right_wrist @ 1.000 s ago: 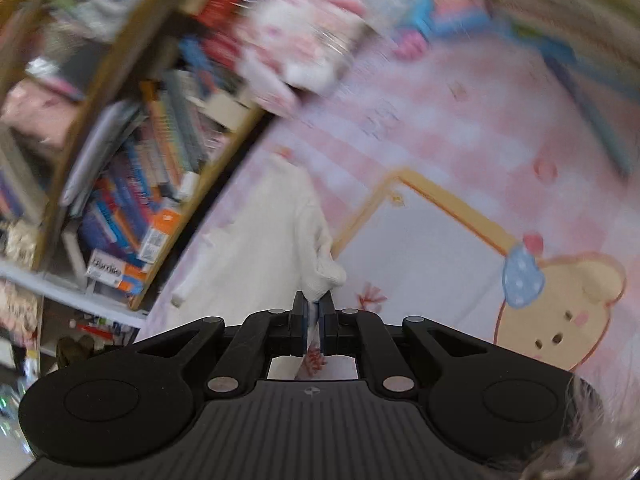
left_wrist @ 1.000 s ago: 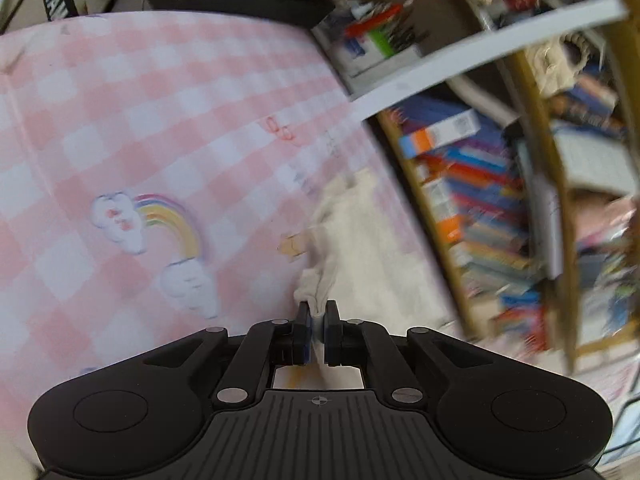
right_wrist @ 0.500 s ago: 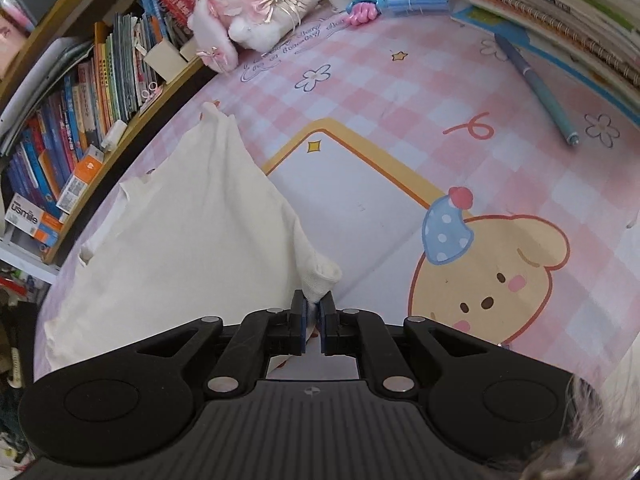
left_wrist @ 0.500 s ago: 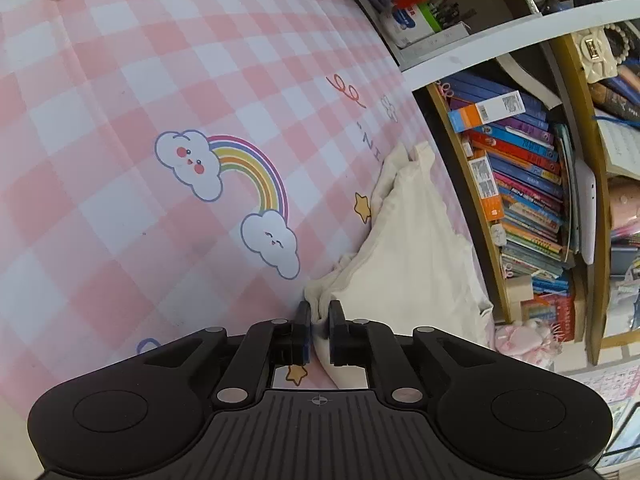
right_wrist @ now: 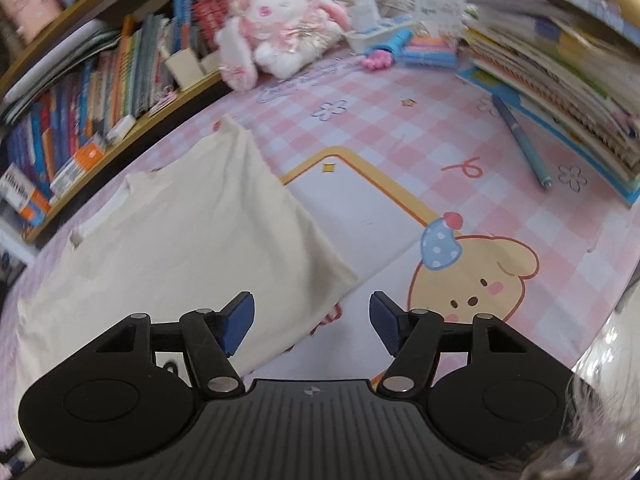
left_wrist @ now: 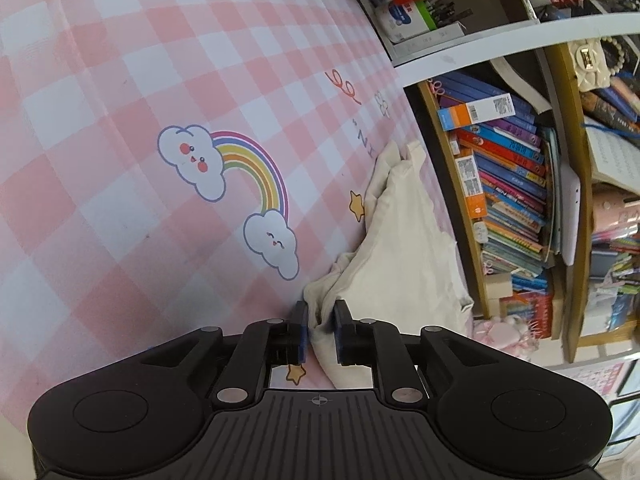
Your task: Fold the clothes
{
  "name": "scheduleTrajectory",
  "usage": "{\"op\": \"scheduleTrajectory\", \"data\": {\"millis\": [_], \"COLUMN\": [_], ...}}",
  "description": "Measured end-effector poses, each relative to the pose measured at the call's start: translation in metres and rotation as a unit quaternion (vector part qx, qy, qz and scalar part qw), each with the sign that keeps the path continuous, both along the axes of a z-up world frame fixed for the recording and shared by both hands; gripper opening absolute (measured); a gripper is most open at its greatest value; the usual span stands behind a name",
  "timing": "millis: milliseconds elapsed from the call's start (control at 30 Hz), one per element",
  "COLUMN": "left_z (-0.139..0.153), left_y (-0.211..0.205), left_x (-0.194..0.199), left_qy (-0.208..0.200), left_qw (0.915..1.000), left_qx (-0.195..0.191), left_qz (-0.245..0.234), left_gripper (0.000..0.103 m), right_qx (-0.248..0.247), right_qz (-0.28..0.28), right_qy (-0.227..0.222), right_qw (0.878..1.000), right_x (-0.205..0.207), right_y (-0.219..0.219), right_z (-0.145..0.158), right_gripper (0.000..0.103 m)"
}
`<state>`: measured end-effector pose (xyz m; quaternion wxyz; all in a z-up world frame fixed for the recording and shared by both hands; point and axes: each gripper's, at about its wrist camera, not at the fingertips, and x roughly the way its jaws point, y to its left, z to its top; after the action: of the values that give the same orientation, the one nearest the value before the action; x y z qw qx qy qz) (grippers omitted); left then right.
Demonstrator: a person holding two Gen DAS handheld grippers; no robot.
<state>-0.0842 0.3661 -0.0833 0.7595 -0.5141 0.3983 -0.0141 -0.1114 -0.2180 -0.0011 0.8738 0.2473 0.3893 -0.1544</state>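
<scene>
Left gripper (left_wrist: 320,322): its blue-padded fingers (left_wrist: 301,330) sit close together with a bunched fold of the cream garment (left_wrist: 404,248) pinched between them, low over the mat.
Cream garment: lies on the pink checked desk mat (left_wrist: 120,120) along its far edge, next to the bookshelf (left_wrist: 504,184); in the right wrist view the same cloth (right_wrist: 180,236) lies mostly flat, one straight edge running diagonally toward the gripper, its near corner resting on the mat.
Mat prints, left view: a rainbow between two clouds (left_wrist: 228,196) to the left of the garment, a yellow star (left_wrist: 357,206) just beside the cloth's edge.
Bookshelf: packed with upright books — coloured spines tight together, a white board (left_wrist: 520,46) above them.
Right gripper (right_wrist: 312,320): jaws spread wide, nothing between them; the left finger hangs over the cloth's near edge, the right one over bare mat.
Mat prints, right view: a bear face with a dotted blue hat (right_wrist: 472,280), beside a yellow-bordered white panel (right_wrist: 352,200).
Plush rabbit (right_wrist: 276,40): white and pink, sitting at the mat's far edge against the books.
Pen (right_wrist: 520,140): blue, lying on the mat — close to a stack of notebooks (right_wrist: 560,68) at the right.
</scene>
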Motion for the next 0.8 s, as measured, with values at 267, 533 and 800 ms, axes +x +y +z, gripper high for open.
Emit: {"op": "scheduleTrajectory", "data": {"millis": [267,533,800], "left_z": [-0.010,-0.011,0.000], "left_y": [0.003,-0.004,-0.020], "left_x": [-0.006,-0.011,-0.018], "left_qy": [-0.011,-0.007,0.002], "left_qw": [0.9994,0.9985,0.9940], "left_qx": [-0.029,-0.022,-0.007], "left_qz": [0.017,0.050,0.110], "left_gripper": [0.015,0.015,0.023], "right_qx": [-0.082,-0.114,-0.095], "right_qz": [0.085,0.198,0.284], "right_qy": [-0.016,-0.040,-0.043], "right_qw": [0.993,0.973,0.953], "right_x": [0.001,0.022,0.045], "right_y": [0.044,0.078,0.079], "right_z": [0.016,0.020,0.011], "right_gripper": [0.068,0.071,0.071]}}
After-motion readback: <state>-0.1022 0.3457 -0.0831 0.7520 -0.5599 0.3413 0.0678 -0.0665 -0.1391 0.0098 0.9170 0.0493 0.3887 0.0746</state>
